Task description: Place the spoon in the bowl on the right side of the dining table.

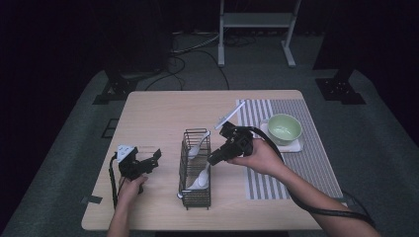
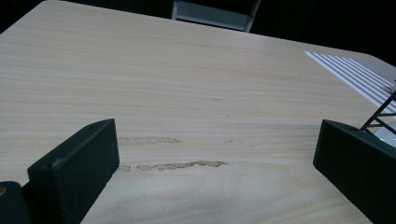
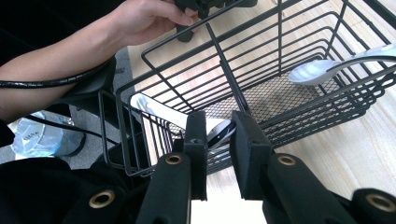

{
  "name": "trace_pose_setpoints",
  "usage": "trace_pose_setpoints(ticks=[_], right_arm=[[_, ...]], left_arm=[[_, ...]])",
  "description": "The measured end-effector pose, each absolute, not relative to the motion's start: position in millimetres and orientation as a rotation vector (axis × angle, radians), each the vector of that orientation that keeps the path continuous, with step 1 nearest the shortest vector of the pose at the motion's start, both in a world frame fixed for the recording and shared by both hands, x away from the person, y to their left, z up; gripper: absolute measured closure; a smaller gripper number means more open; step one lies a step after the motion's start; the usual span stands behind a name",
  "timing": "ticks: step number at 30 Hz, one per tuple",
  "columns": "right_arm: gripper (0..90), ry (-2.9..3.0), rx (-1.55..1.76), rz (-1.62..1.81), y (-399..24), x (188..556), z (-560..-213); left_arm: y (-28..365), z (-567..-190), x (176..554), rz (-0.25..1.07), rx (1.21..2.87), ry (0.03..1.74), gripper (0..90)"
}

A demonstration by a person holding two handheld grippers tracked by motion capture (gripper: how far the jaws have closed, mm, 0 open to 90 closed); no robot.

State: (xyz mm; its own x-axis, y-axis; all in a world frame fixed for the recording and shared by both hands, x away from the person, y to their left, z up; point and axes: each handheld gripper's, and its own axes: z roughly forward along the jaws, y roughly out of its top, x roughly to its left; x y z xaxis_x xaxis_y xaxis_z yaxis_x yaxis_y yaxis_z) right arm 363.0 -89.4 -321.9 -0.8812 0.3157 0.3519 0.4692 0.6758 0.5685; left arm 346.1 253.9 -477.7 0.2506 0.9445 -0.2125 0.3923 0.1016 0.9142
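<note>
Left of the basket: left gripper resting on the table, jaws wide apart, grasping nothing. In the basket: two spoons. At the basket's right edge: right gripper, jaws narrowed around the near spoon's handle, apparently gripping it.

Spoon handle partly hidden between right claw's jaws

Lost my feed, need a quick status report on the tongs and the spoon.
Right tongs shut on spoon at wire basket. Left tongs open, idle over bare table. Second spoon in far compartment.
</note>
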Motion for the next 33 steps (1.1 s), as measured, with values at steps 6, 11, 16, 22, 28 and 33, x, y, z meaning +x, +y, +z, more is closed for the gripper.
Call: trace_pose_setpoints(ticks=[6,11,16,22,28,33], right_arm=[[76.6,-2.637,-0.648,-1.026,-92.1,364.5,-320.6],[76.9,-2.612,-0.658,-1.048,-93.9,365.7,-319.2],[77.3,-2.594,-0.66,-1.064,-94.6,366.5,-317.3],[78.3,-2.584,-0.664,-1.081,-95.7,366.7,-314.7],[85.0,-2.576,-0.662,-1.095,-97.3,366.7,-314.6],[85.2,-2.565,-0.667,-1.106,-99.2,367.7,-313.8]], left_arm=[[254.0,-477.7,346.1,0.665,1.477,1.322,0.0],[254.0,-477.7,346.1,0.665,1.478,1.322,0.0],[254.3,-477.6,346.1,0.671,1.479,1.319,0.0],[254.4,-477.6,346.1,0.671,1.479,1.32,0.0],[254.4,-477.6,346.1,0.671,1.479,1.321,0.0],[254.5,-477.6,346.2,0.671,1.478,1.321,0.0]])
